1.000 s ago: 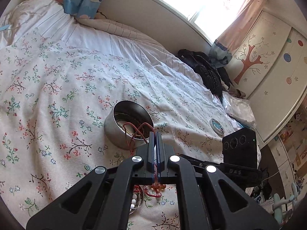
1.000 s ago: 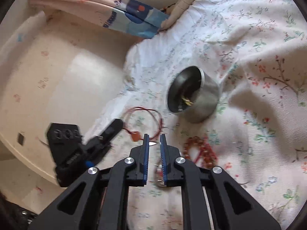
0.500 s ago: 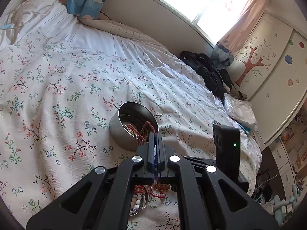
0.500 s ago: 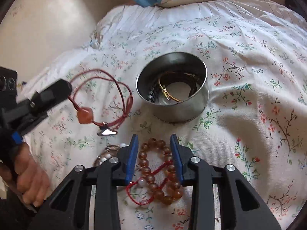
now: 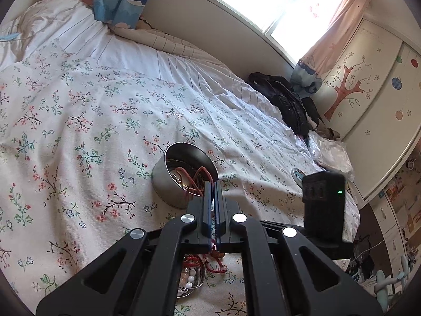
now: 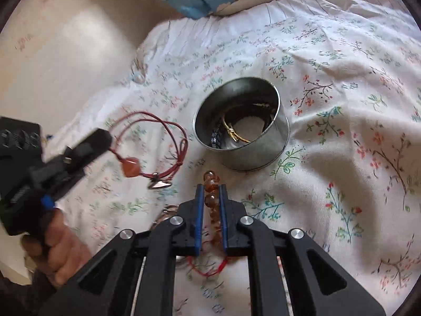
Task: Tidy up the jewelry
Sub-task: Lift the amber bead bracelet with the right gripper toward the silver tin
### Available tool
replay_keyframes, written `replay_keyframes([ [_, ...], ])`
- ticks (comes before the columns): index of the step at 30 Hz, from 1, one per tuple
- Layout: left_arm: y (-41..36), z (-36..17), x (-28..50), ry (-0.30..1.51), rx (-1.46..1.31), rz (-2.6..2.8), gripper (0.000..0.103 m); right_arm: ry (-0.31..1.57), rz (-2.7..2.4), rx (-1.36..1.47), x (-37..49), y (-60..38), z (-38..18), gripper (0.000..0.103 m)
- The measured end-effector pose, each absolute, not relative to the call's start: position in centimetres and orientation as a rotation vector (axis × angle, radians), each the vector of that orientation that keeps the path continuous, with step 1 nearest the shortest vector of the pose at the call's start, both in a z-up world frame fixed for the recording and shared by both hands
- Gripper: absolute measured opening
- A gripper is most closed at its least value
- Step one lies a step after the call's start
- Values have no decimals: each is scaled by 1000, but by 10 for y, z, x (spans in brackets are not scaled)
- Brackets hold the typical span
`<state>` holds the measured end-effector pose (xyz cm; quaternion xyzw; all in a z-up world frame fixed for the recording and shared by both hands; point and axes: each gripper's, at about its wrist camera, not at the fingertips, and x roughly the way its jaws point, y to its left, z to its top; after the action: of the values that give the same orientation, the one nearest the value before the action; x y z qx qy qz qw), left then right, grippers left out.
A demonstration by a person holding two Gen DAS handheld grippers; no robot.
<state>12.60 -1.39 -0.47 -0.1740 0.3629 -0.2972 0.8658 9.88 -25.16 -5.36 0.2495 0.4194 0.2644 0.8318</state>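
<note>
A round steel tin (image 6: 240, 123) stands on the flowered bedspread and holds a dark band and a gold bangle (image 6: 234, 133). My left gripper (image 5: 212, 184) is shut on a red cord necklace (image 6: 158, 126) with an orange pendant (image 6: 130, 167) and holds it in the air just left of the tin; in the left wrist view the cord (image 5: 196, 177) hangs at the tin (image 5: 181, 176). My right gripper (image 6: 210, 192) is shut on an amber bead bracelet (image 6: 211, 197) with a red cord, just in front of the tin.
A small silver dish with white beads (image 5: 188, 281) lies under my left gripper. The flowered bedspread (image 5: 79, 131) spreads all around. Dark clothes (image 5: 284, 105) and a plastic bag (image 5: 329, 152) lie at the bed's far edge. A wall (image 6: 52, 39) runs along the bed's left side.
My right gripper has closed on the amber bead bracelet and lifted it off the bedspread. My left gripper has carried the red cord necklace closer to the tin.
</note>
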Motion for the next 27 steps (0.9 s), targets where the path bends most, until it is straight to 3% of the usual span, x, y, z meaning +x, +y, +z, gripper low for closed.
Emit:
replay_keyframes([
  [8,-17,-5,125,767,-362,-629,2,682,708,759,73,-280,-29,12],
  [27,-39,7,141,736,-387,-677,2,550,712,944,103,-289,-12,12],
])
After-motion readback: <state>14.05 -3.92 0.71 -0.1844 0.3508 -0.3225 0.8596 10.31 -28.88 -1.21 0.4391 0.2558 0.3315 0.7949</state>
